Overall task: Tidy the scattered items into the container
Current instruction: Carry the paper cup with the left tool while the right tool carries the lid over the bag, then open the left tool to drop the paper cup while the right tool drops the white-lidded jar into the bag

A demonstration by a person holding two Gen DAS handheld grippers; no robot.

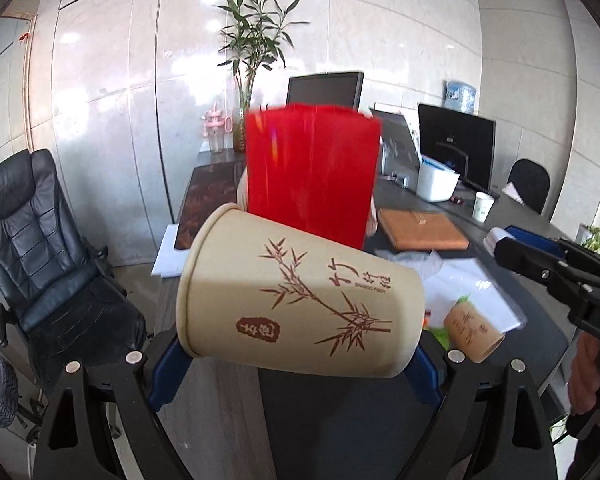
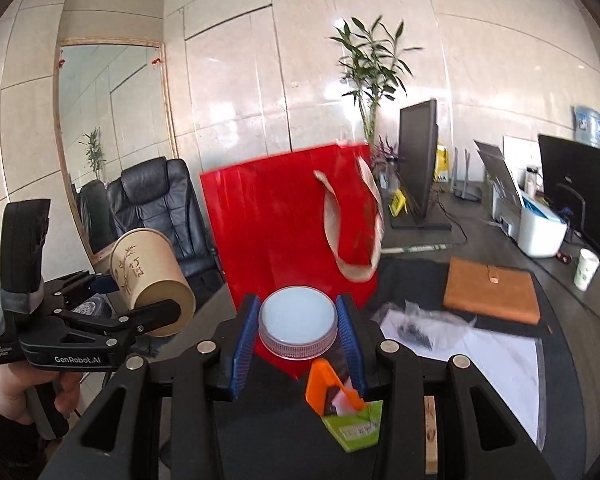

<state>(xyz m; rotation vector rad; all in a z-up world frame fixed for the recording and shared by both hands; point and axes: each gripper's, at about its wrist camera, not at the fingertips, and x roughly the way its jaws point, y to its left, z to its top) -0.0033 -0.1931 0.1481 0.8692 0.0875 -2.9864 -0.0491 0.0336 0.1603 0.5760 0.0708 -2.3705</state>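
Observation:
My left gripper (image 1: 300, 360) is shut on a beige paper cup (image 1: 300, 288) with a bamboo print, held on its side, mouth to the left. Behind it stands the red gift bag (image 1: 312, 172). A second bamboo-print cup (image 1: 474, 334) lies on the desk at the right. In the right wrist view my right gripper (image 2: 298, 340) is shut on a round white lid (image 2: 298, 320) with a ribbed rim, just in front of the red bag (image 2: 276, 232) with beige handles. An orange clip on a green packet (image 2: 348, 412) lies below. The left gripper (image 2: 148, 300) holds the cup (image 2: 148, 280) at the left.
A brown notebook (image 2: 492, 288), crumpled plastic wrap (image 2: 420, 320) and white paper (image 2: 500, 352) lie on the dark desk. Monitors (image 2: 418, 160), a white printer (image 2: 540, 232) and a white paper cup (image 2: 586, 268) stand further back. A black office chair (image 1: 48, 248) is at the left.

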